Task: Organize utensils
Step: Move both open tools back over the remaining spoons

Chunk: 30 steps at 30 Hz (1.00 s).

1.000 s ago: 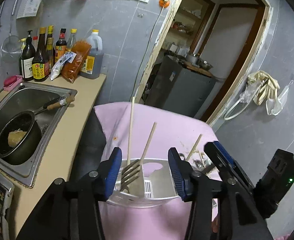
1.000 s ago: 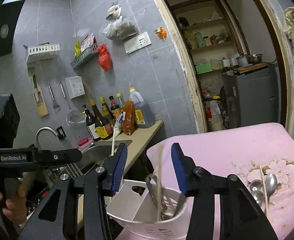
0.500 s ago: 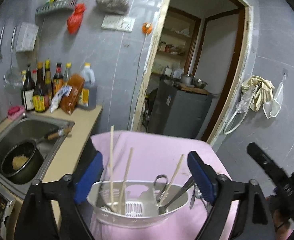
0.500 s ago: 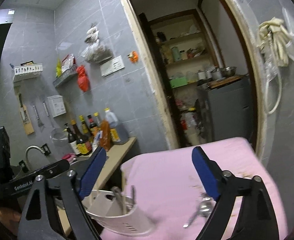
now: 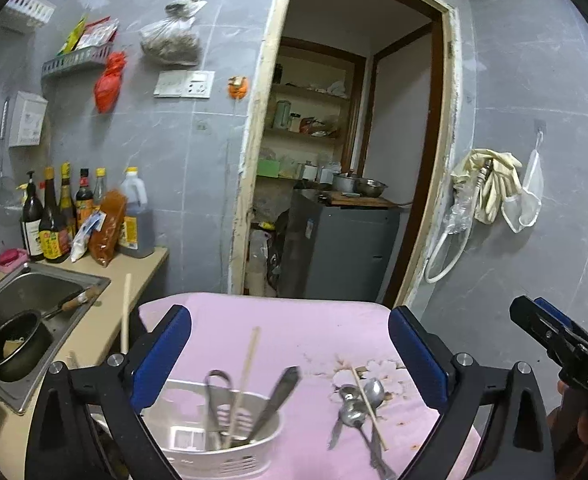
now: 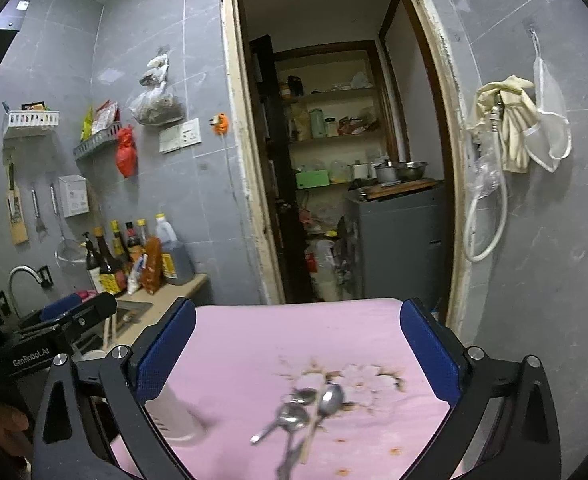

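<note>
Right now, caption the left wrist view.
Left tongs opening, empty, above white utensil holder; spoons loose on pink cloth.

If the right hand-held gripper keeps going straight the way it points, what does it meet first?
Probably the pink cloth just beyond the loose spoons; its opening jaws are empty. Depth is uncertain.

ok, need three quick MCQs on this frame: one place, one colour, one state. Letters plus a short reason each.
1. Where do the loose spoons lie?
A. in the sink
B. on the pink cloth, right of the white holder
C. on the wall shelf

2. Colour of the left claw pads?
A. blue
B. red
C. green

3. What do the right claw jaws grip?
A. a spoon
B. a chopstick
C. nothing

B: the spoons rest on the pink cloth beside the white holder.
A: both pads look blue.
C: its jaws are opening, nothing between them.
</note>
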Each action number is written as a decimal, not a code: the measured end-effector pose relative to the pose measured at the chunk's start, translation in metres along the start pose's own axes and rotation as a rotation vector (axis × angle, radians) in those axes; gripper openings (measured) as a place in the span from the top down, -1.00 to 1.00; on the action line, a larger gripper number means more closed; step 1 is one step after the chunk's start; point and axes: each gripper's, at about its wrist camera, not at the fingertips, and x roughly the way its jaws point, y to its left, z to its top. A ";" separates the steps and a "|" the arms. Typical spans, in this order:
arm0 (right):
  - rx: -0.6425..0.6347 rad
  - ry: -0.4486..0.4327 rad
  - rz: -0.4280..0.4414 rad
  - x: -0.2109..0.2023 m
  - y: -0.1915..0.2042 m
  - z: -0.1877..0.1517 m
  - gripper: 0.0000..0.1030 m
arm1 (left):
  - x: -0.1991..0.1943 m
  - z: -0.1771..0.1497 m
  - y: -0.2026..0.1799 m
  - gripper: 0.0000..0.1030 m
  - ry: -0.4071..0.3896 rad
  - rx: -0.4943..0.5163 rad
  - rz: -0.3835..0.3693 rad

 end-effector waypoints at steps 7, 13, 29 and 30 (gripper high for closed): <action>-0.020 0.047 -0.015 0.012 -0.043 -0.009 -0.95 | 0.015 -0.016 -0.040 -0.94 -0.010 0.039 0.011; 0.006 0.130 -0.001 0.034 -0.086 -0.024 -0.95 | 0.037 -0.037 -0.070 -0.94 0.034 0.059 0.007; 0.067 0.351 0.133 0.127 -0.142 -0.096 -0.61 | 0.105 -0.087 -0.099 -0.94 0.203 0.054 0.017; 0.064 0.367 0.141 0.132 -0.143 -0.100 -0.50 | 0.110 -0.091 -0.099 -0.94 0.219 0.051 0.021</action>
